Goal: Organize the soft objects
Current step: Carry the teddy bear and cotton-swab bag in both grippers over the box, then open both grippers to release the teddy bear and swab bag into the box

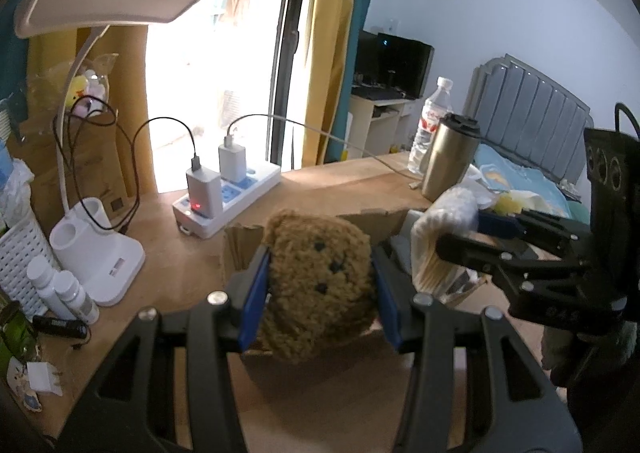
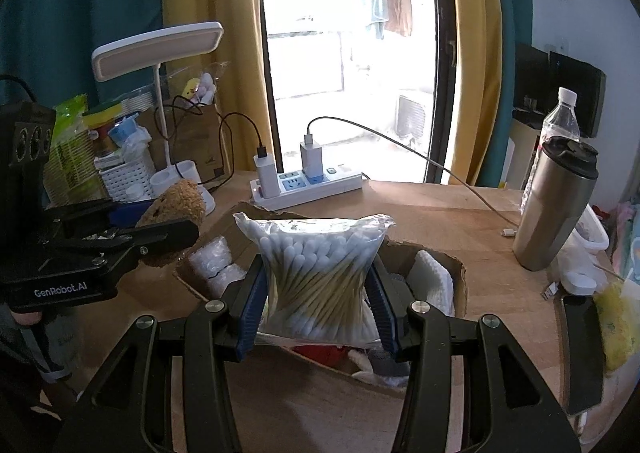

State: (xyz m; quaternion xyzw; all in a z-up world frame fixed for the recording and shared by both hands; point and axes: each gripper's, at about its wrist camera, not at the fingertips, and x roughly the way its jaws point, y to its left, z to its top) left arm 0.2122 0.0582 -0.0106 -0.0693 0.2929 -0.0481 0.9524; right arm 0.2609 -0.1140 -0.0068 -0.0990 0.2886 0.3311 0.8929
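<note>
My left gripper (image 1: 320,289) is shut on a brown plush bear head (image 1: 318,281), held above an open cardboard box (image 1: 244,241) on the wooden desk. In the right wrist view, my right gripper (image 2: 318,301) is shut on a clear bag of cotton swabs (image 2: 320,273), also over the cardboard box (image 2: 444,265). The box holds white padded items (image 2: 434,281) and bubble wrap (image 2: 214,261). Each gripper shows in the other's view: the right gripper with the swab bag (image 1: 436,253) at right, the left gripper with the bear (image 2: 176,205) at left.
On the desk (image 1: 352,181) stand a white power strip (image 1: 228,197) with chargers and trailing cables, a white desk lamp (image 1: 96,245), a steel tumbler (image 2: 554,205), a water bottle (image 2: 560,121), a white basket (image 2: 128,177) and small bottles (image 1: 64,289). Yellow curtains and a bed lie beyond.
</note>
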